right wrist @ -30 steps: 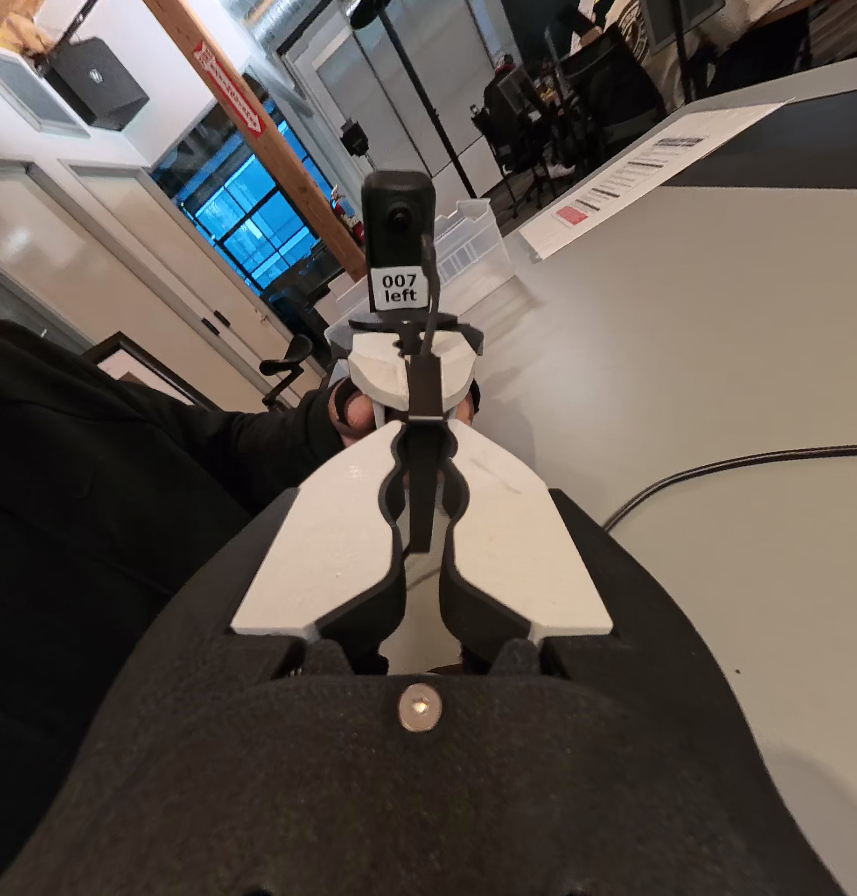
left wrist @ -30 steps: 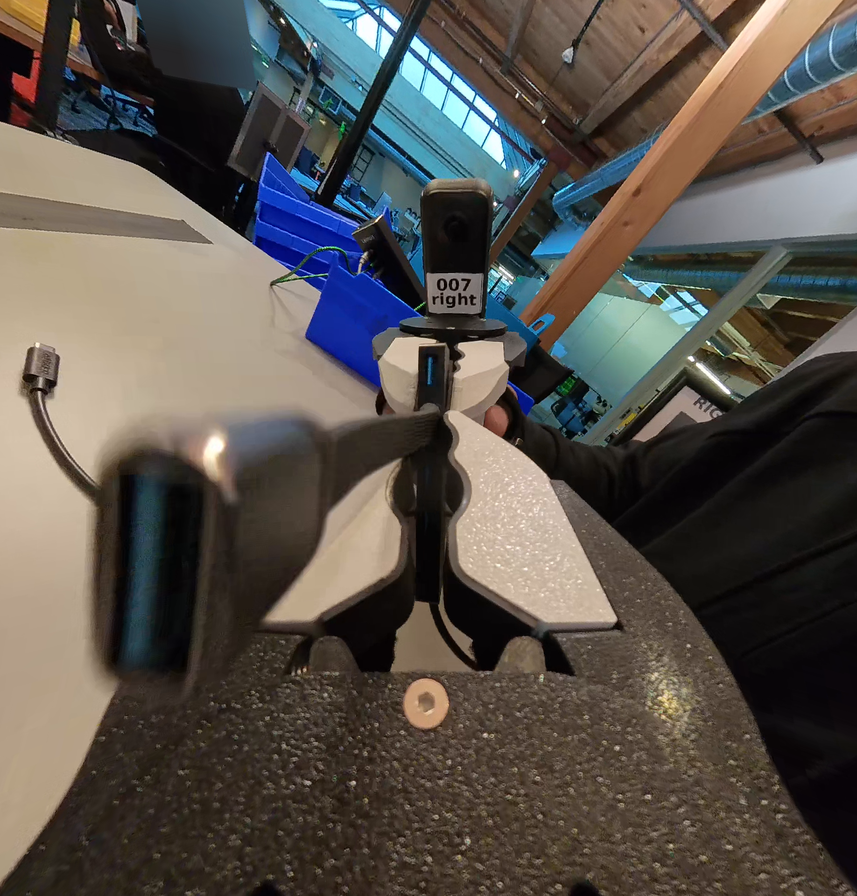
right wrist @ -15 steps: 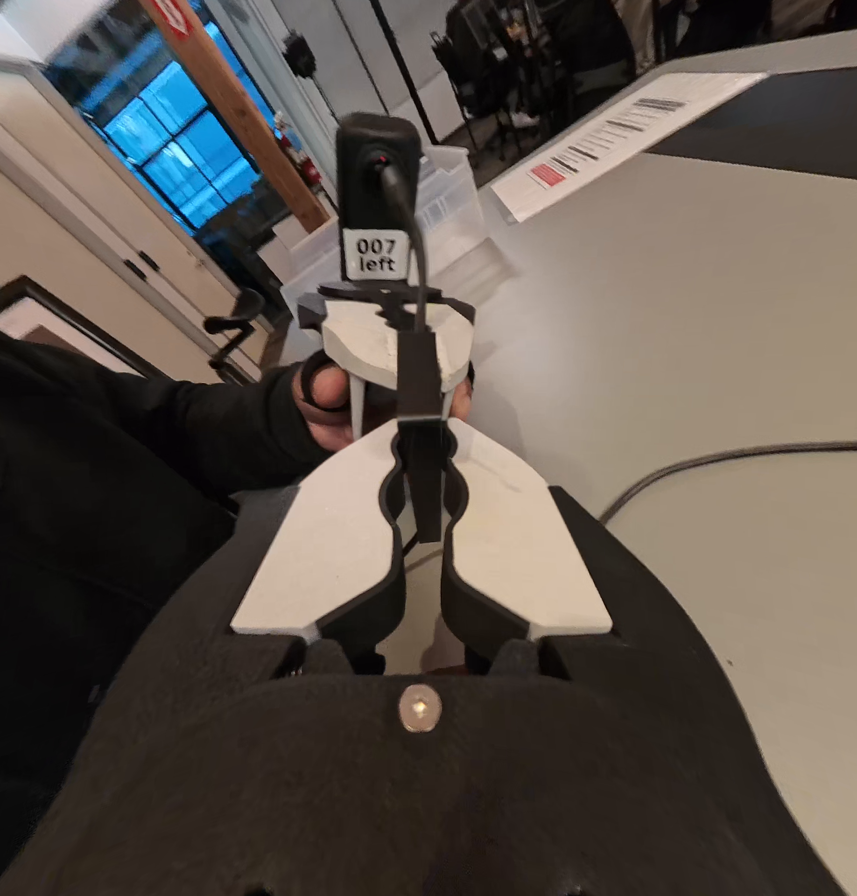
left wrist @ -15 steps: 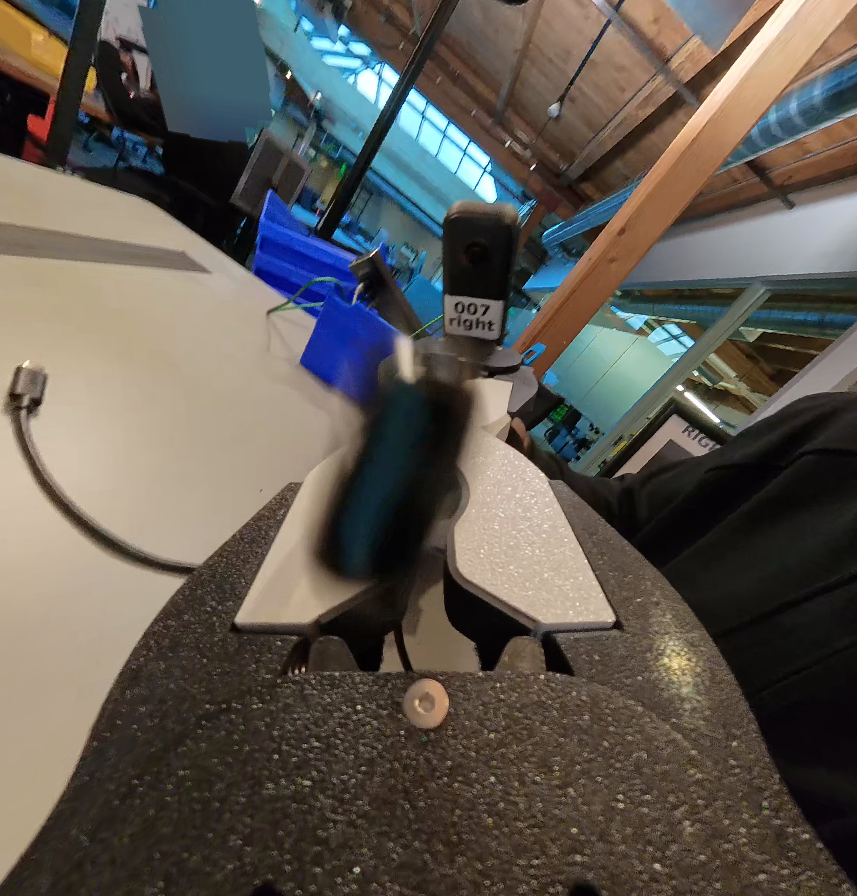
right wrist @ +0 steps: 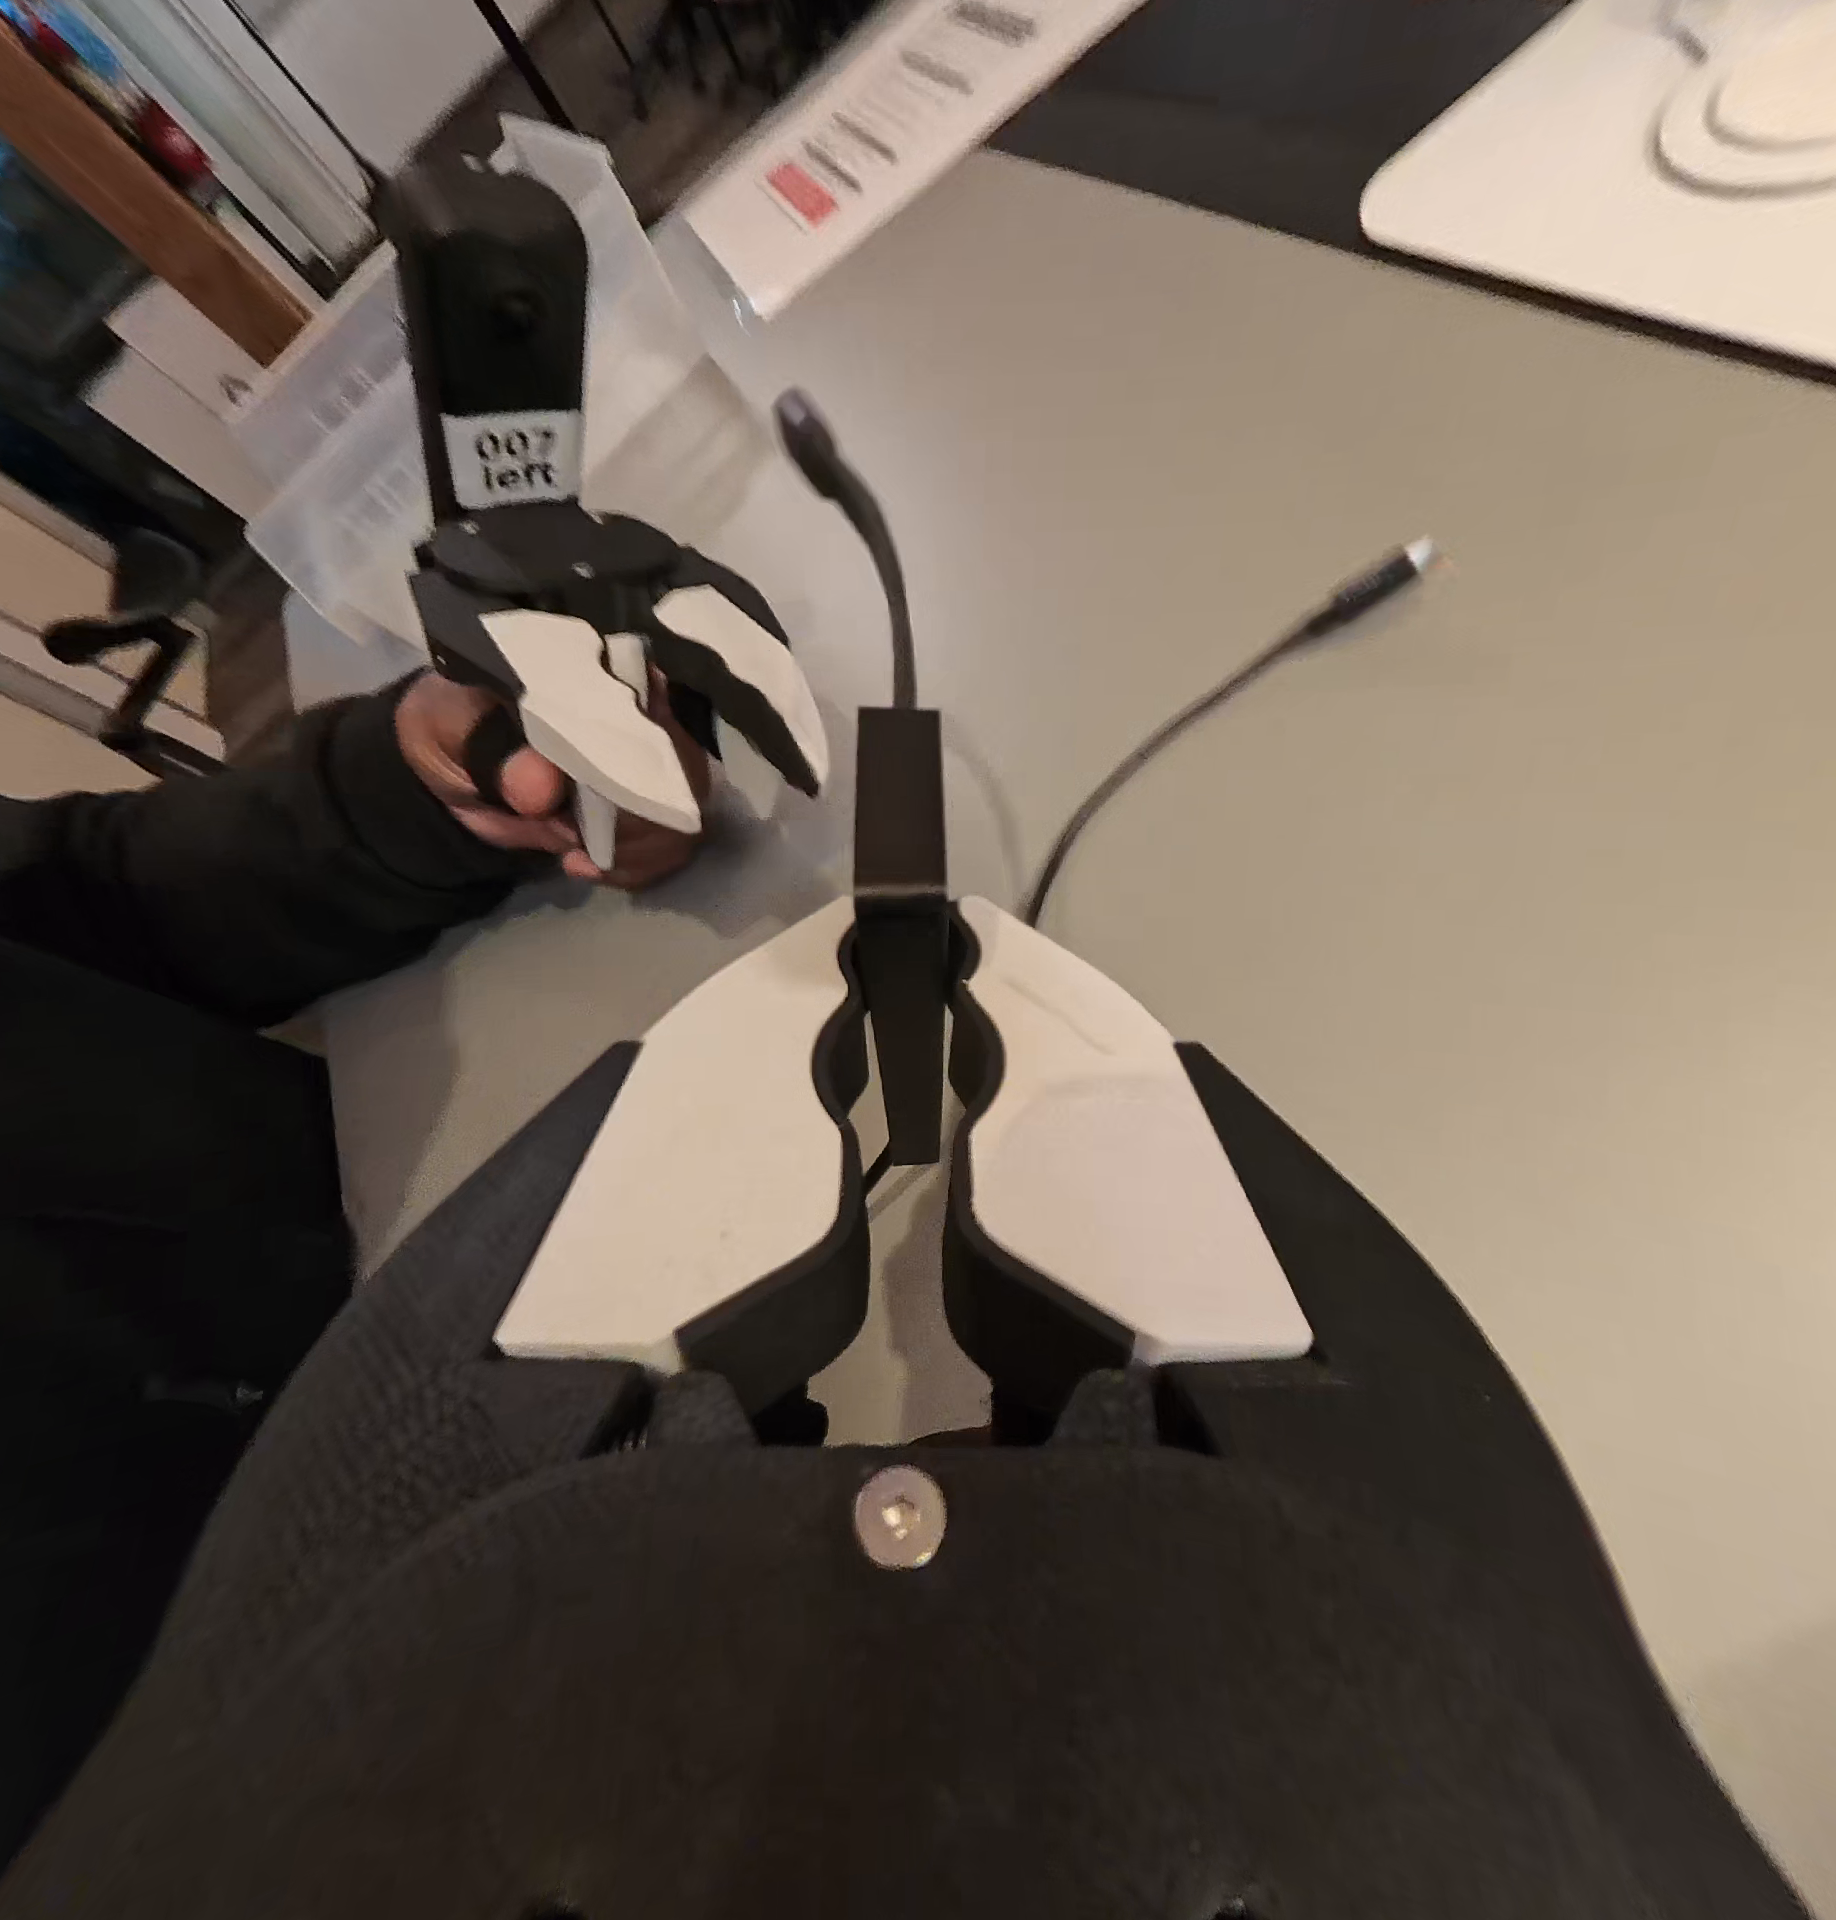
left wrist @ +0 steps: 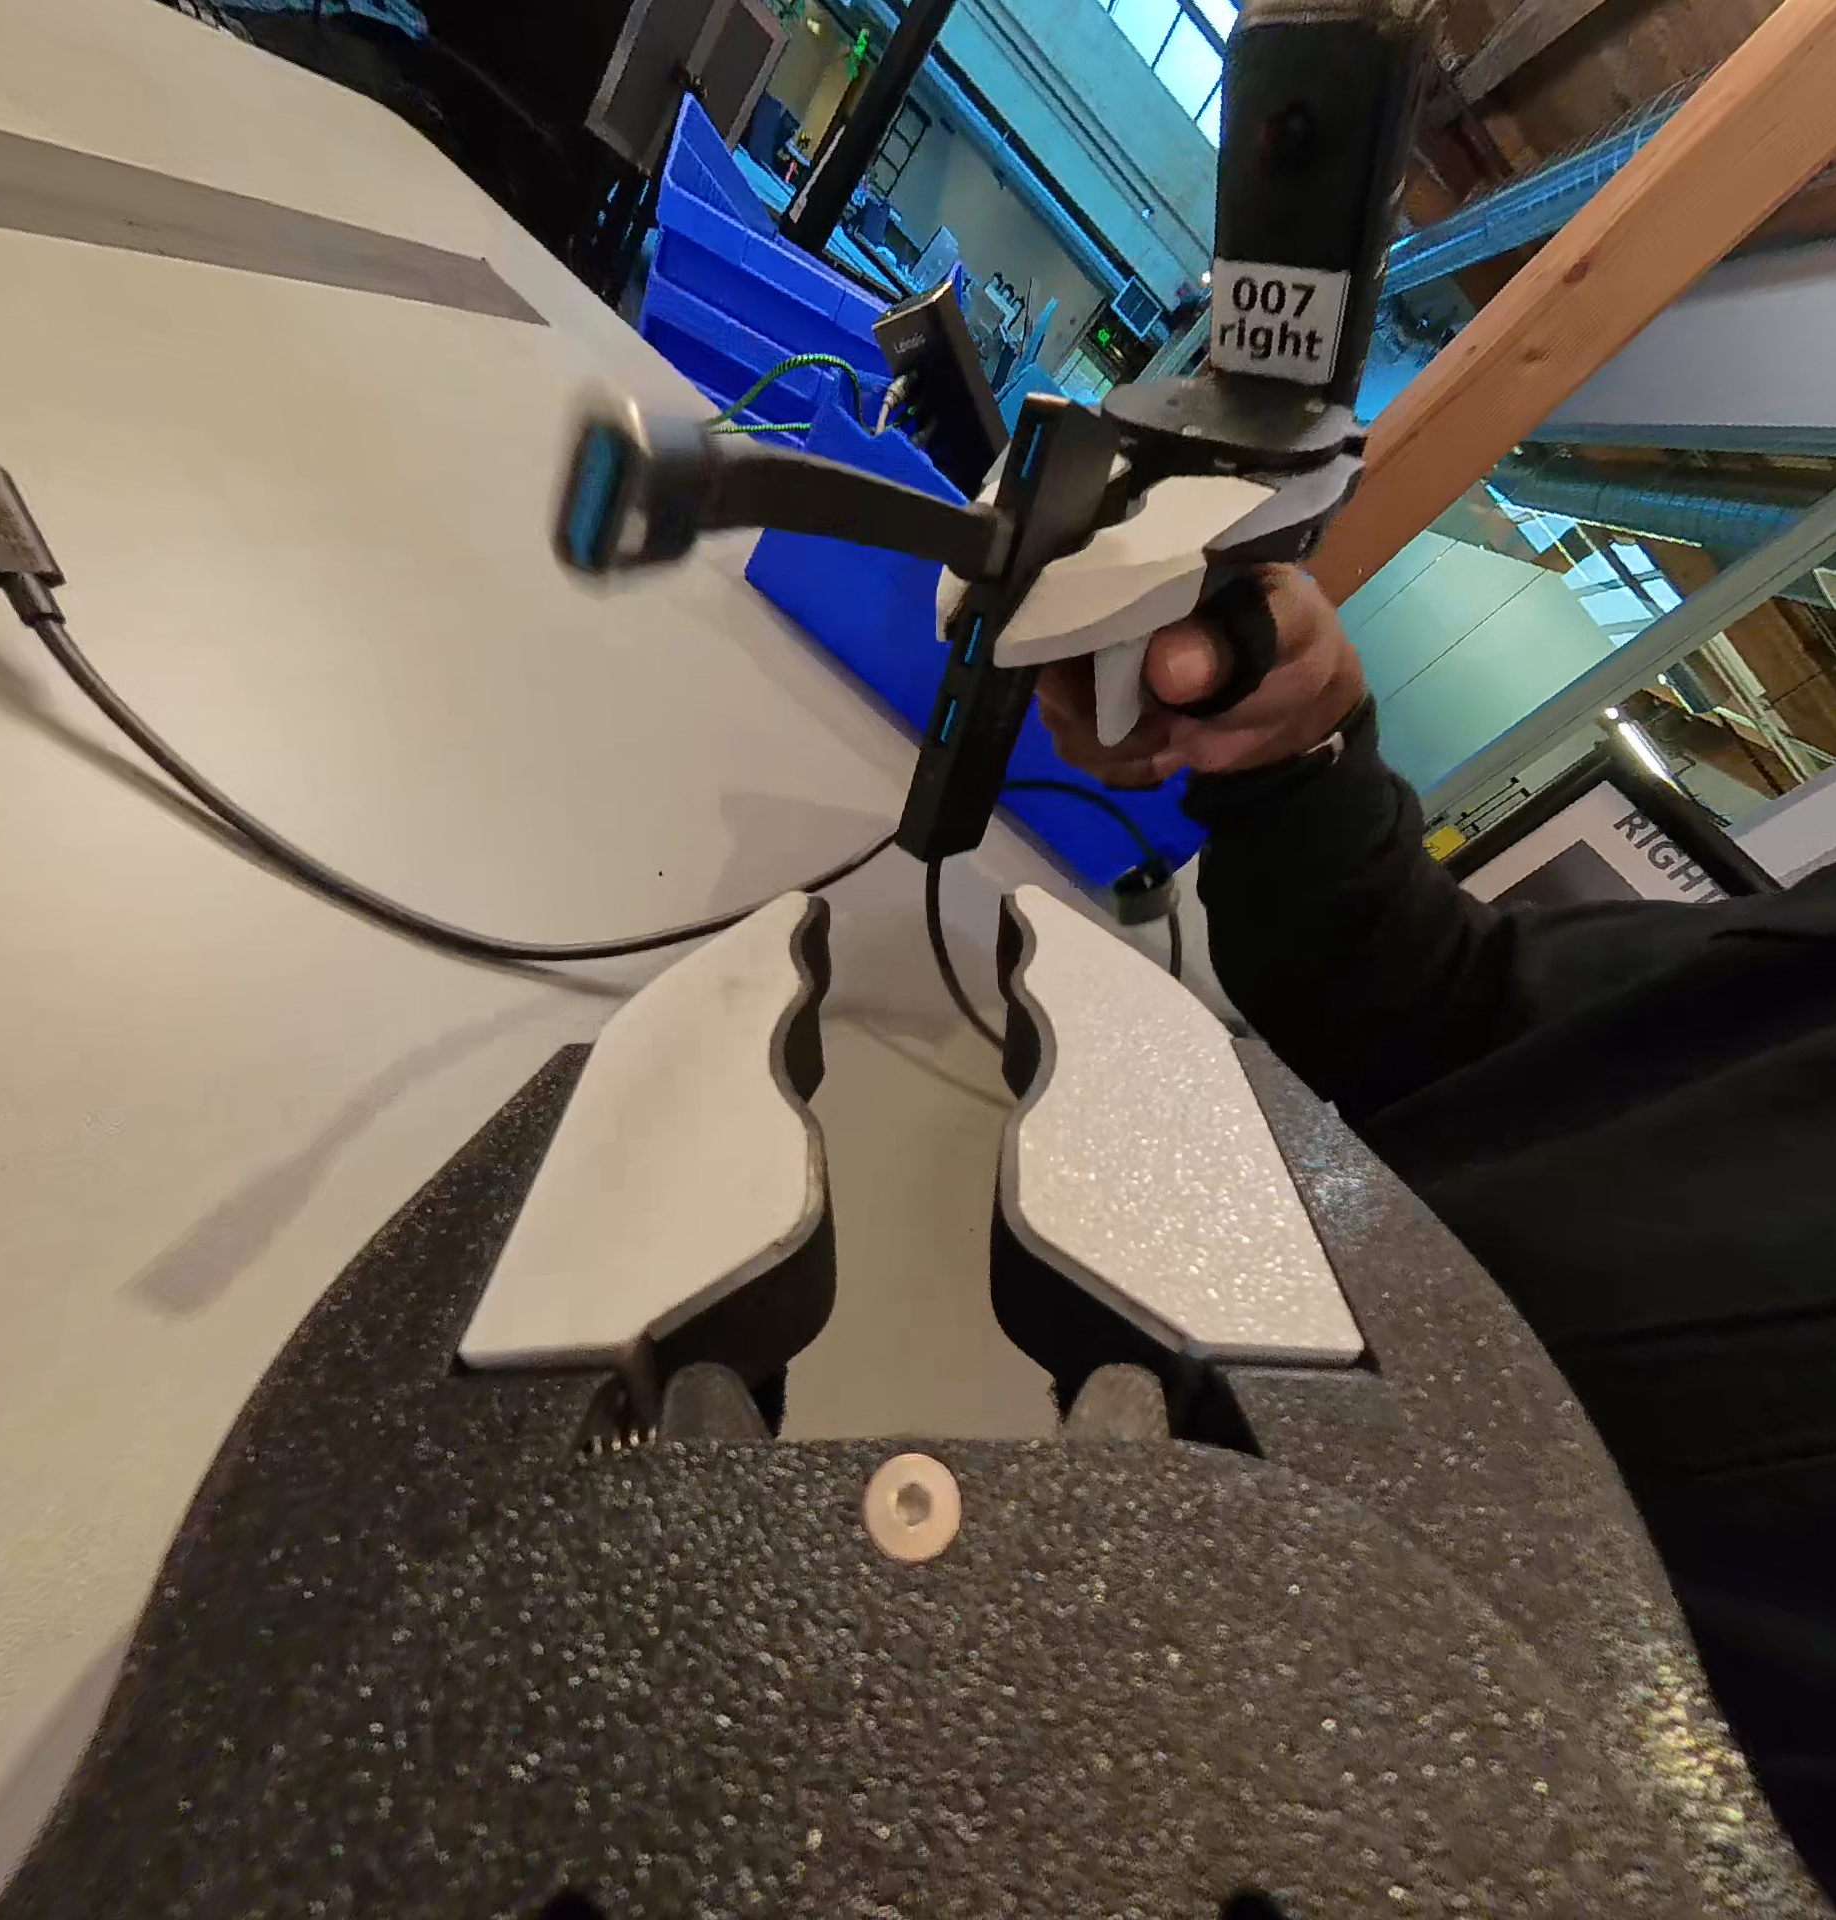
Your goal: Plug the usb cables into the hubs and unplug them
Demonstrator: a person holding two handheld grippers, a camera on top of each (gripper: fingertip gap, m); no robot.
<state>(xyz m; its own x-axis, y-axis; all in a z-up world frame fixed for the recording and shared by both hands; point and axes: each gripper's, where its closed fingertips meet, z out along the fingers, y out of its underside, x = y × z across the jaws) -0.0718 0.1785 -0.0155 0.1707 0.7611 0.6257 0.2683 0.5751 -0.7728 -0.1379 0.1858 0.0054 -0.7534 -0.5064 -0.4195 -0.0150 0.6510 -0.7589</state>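
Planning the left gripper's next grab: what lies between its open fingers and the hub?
Left wrist view: only bare table and a thin black cable trailing from the hub, between the left gripper fingers.

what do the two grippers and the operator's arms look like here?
Both grippers match: the left gripper and right gripper have pale grey textured finger plates with wavy black inner edges on a black speckled body with one silver screw. Each carries an upright black camera bearing a white sticker. Both arms are in black long sleeves.

We look forward along each gripper's fingers, close above the pale grey table [left wrist: 270,623]; both views face each other, sharing the slim black hub [right wrist: 898,821].
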